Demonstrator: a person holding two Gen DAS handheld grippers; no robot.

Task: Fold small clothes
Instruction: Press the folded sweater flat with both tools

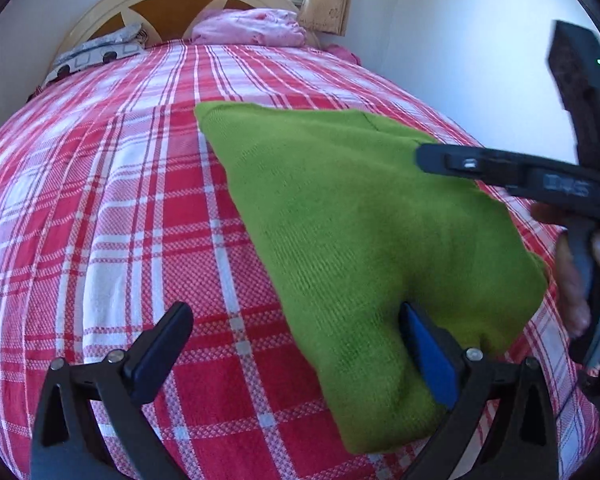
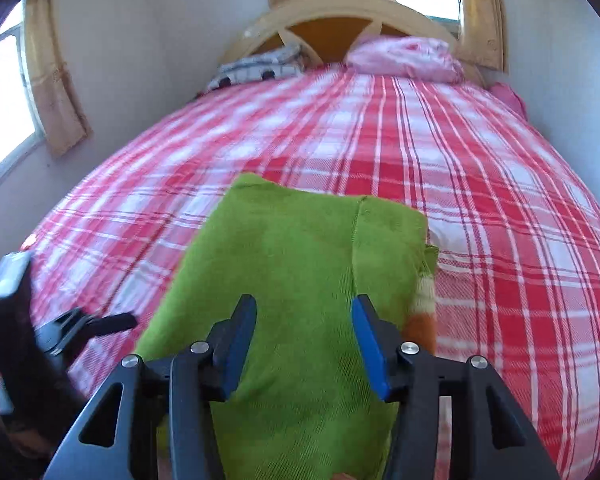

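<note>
Both tools standing open over the folded green garment

We are holding the left tool (image 1: 296, 340) spread wide, gripping nothing, one finger resting on the green knit garment (image 1: 352, 216); our right tool (image 2: 304, 340) is hovering half apart above it, clamping nothing, while the garment is lying folded on the red plaid bed (image 2: 500, 184)

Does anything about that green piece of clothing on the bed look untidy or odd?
Mostly tidy: the green garment lies folded on the checked bedspread. One oddity: at its right edge an orange and cream part pokes out from under the green, with a small green flap sticking out above it, so that side isn't flush.
</note>
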